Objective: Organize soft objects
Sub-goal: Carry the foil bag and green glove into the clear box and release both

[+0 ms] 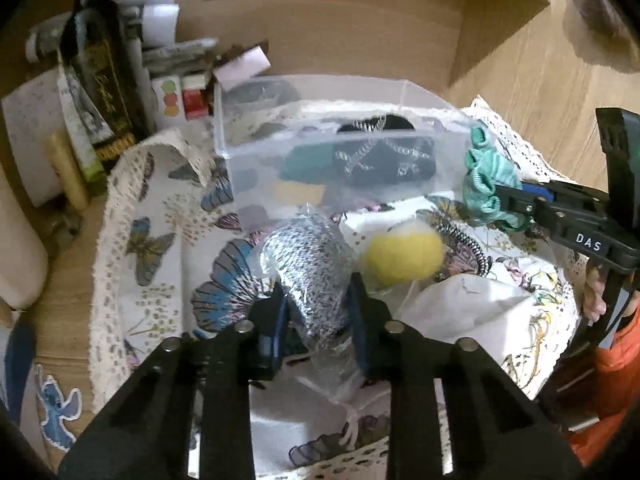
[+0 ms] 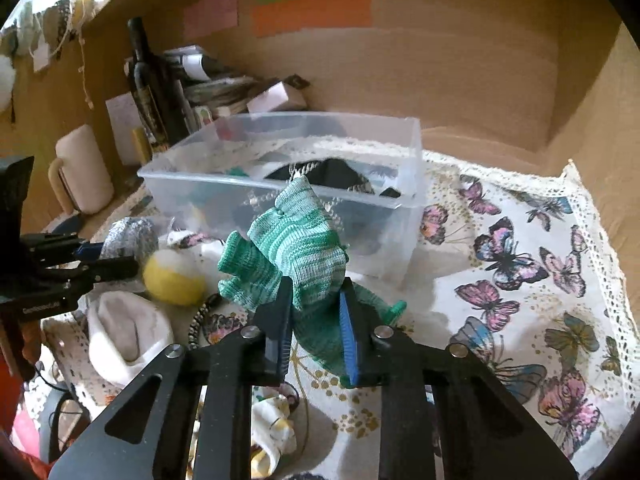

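My left gripper (image 1: pixel 318 300) is shut on a grey speckled knit item wrapped in clear plastic (image 1: pixel 308 264), held just above the butterfly cloth (image 1: pixel 152 240). My right gripper (image 2: pixel 314 300) is shut on a green and white knit glove (image 2: pixel 296 248), lifted in front of the clear plastic bin (image 2: pixel 408 216). The bin (image 1: pixel 236 136) holds dark and teal soft things. A yellow and white felt ball (image 1: pixel 404 256) lies on the cloth between the grippers. The right gripper with the glove (image 1: pixel 486 176) also shows in the left wrist view, at the bin's right corner.
A dark bottle (image 1: pixel 100 80), boxes and papers stand behind the bin at the left. A cream mug (image 2: pixel 84 172) stands left of the bin. A white sock (image 2: pixel 124 336), a striped cord (image 2: pixel 200 320) and a yellow-white cloth (image 2: pixel 276 436) lie on the cloth. Wooden walls enclose the desk.
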`<state>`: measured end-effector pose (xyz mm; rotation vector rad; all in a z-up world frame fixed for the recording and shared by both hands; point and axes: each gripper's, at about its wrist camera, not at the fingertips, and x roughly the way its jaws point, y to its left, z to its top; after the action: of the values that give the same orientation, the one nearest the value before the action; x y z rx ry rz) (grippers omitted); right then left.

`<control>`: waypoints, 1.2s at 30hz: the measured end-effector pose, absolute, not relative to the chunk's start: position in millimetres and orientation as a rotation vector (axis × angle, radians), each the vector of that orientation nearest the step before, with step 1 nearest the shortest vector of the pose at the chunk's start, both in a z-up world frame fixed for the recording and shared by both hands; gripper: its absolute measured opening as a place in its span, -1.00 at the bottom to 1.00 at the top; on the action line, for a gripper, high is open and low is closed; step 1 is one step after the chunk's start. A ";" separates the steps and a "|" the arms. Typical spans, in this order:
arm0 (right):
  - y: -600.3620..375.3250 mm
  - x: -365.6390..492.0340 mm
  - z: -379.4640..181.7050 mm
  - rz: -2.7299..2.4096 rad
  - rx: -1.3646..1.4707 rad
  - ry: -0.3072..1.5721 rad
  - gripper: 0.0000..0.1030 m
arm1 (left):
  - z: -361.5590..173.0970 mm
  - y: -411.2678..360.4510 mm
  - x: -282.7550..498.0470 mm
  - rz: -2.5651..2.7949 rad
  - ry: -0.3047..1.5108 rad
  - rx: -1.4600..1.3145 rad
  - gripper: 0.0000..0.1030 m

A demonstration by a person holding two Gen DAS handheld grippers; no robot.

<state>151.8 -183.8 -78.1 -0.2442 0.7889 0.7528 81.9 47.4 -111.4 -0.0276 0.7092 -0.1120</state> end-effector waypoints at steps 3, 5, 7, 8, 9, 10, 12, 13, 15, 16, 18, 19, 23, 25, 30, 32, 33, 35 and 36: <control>-191.5 148.4 -65.6 0.750 -0.224 0.754 -0.63 | -99.8 51.0 72.9 -0.101 0.667 -0.034 -0.56; -196.2 146.5 -56.3 0.751 -0.207 0.728 -0.63 | -89.2 52.6 65.2 -0.090 0.631 -0.040 -0.57; -197.4 145.1 -47.4 0.752 -0.192 0.702 -0.63 | -78.8 53.7 58.7 -0.084 0.596 -0.041 -0.57; -198.5 144.3 -42.6 0.752 -0.184 0.688 -0.63 | -73.3 54.3 55.9 -0.082 0.578 -0.043 -0.57; -195.9 143.8 -39.3 0.752 -0.179 0.676 -0.63 | -66.8 54.9 53.2 -0.078 0.556 -0.044 -0.57; -196.4 142.8 -34.8 0.753 -0.171 0.662 -0.63 | -61.5 55.7 51.2 -0.073 0.537 -0.044 -0.57; -197.5 141.2 -25.6 0.755 -0.153 0.633 -0.63 | -51.0 55.5 50.8 -0.062 0.496 -0.041 -0.57; -197.5 140.9 -21.9 0.755 -0.146 0.621 -0.63 | -44.6 54.9 50.3 -0.058 0.475 -0.043 -0.57; -197.1 142.1 -14.2 0.754 -0.131 0.594 -0.63 | -33.2 56.3 50.6 -0.059 0.436 -0.054 -0.57; -196.5 142.9 -10.9 0.754 -0.124 0.583 -0.63 | -29.0 57.6 50.8 -0.057 0.421 -0.058 -0.57; -195.0 145.0 -4.7 0.752 -0.111 0.559 -0.63 | -20.7 57.7 52.9 -0.055 0.392 -0.060 -0.57; -193.9 145.8 -2.4 0.752 -0.106 0.549 -0.63 | -16.7 57.4 54.3 -0.050 0.379 -0.059 -0.57; -185.0 151.7 7.0 0.753 -0.106 0.512 -0.63 | -1.8 55.4 63.5 -0.039 0.331 -0.050 -0.57; -180.3 155.5 10.5 0.750 -0.115 0.497 -0.63 | 4.0 55.4 70.3 -0.031 0.315 -0.046 -0.57; -170.5 170.5 12.2 0.746 -0.133 0.493 -0.63 | 6.3 54.1 90.6 -0.015 0.319 -0.045 -0.57; -166.0 177.2 8.4 0.749 -0.137 0.510 -0.63 | 3.6 54.3 100.4 -0.021 0.338 -0.051 -0.56; -164.0 181.3 5.0 0.752 -0.142 0.523 -0.63 | 1.8 54.7 104.5 -0.030 0.349 -0.061 -0.56; -158.1 188.1 -4.0 0.748 -0.154 0.553 -0.63 | -2.8 55.7 116.0 -0.053 0.379 -0.086 -0.56; -155.4 191.3 -8.3 0.748 -0.160 0.568 -0.63 | -6.2 54.7 123.1 -0.059 0.393 -0.091 -0.56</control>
<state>191.3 -155.4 -8.3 -0.1603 0.5683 0.7477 123.1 54.7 -6.2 -0.0906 0.3929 -0.0594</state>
